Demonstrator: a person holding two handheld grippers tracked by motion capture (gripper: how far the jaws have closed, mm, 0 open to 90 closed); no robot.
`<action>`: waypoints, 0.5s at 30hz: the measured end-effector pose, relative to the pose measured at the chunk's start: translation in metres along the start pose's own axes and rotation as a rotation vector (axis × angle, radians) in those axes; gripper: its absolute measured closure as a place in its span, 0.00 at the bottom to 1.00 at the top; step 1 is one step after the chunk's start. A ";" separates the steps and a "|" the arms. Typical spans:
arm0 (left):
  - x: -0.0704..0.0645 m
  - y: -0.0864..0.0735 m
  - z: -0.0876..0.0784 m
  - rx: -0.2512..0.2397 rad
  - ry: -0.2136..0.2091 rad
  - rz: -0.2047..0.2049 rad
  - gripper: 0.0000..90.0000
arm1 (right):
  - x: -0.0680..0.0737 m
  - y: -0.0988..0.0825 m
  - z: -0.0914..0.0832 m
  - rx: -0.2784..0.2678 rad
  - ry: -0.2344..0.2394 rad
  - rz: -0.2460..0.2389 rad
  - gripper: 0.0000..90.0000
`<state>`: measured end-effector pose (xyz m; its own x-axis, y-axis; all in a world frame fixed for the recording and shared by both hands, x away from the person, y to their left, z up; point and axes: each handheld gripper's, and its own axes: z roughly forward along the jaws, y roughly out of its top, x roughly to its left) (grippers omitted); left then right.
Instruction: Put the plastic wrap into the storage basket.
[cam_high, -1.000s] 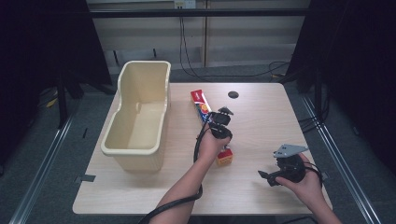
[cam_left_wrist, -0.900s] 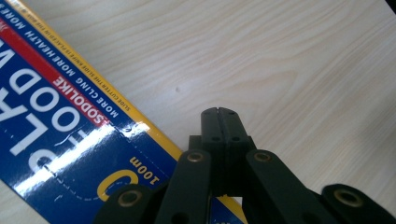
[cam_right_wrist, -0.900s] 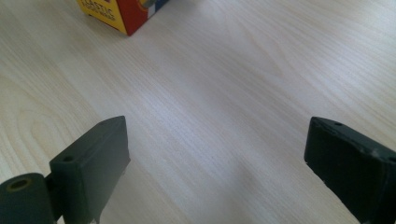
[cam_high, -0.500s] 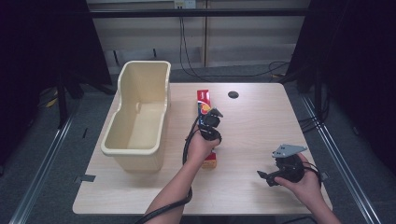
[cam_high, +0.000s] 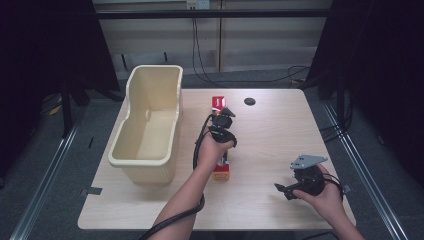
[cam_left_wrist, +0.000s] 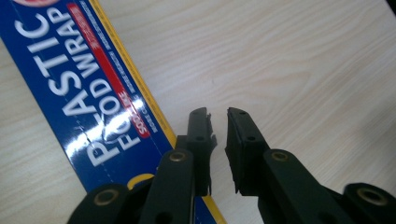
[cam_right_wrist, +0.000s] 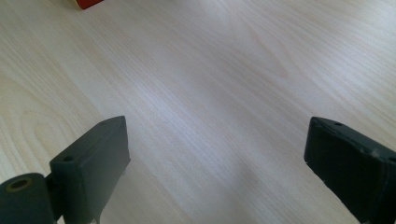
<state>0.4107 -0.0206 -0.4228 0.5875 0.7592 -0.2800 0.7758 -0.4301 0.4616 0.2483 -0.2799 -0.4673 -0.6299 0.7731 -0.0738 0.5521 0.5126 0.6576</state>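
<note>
now the left gripper (cam_left_wrist: 218, 122) has just been cracking its jaws open – a narrow gap, nothing between them – above the long blue plastic-wrap box (cam_left_wrist: 88, 88), which lies on the pale wooden table (cam_high: 280, 135) beside the cream plastic tub (cam_high: 150, 125); it looks released.

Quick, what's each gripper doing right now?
Left gripper: jaws just opening, a narrow gap, nothing between them, beside the food wrap box.
Right gripper: wide open, empty.

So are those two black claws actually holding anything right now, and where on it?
No. The left gripper has just been opening, with a narrow bare gap, beside the food wrap box. The right gripper is wide open over the table.
</note>
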 end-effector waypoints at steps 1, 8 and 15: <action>0.000 0.000 0.000 0.000 0.000 0.000 0.83 | 0.000 0.000 0.000 0.000 0.000 0.000 0.07; 0.009 0.018 -0.003 -0.041 0.131 -0.071 0.53 | 0.000 0.001 -0.001 -0.001 0.000 0.001 0.07; 0.016 0.026 0.009 -0.014 0.175 -0.116 0.32 | -0.001 0.001 -0.002 -0.012 0.004 -0.005 0.07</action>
<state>0.4424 -0.0238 -0.4231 0.4442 0.8772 -0.1823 0.8321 -0.3284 0.4469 0.2487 -0.2809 -0.4655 -0.6349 0.7690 -0.0741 0.5422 0.5119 0.6663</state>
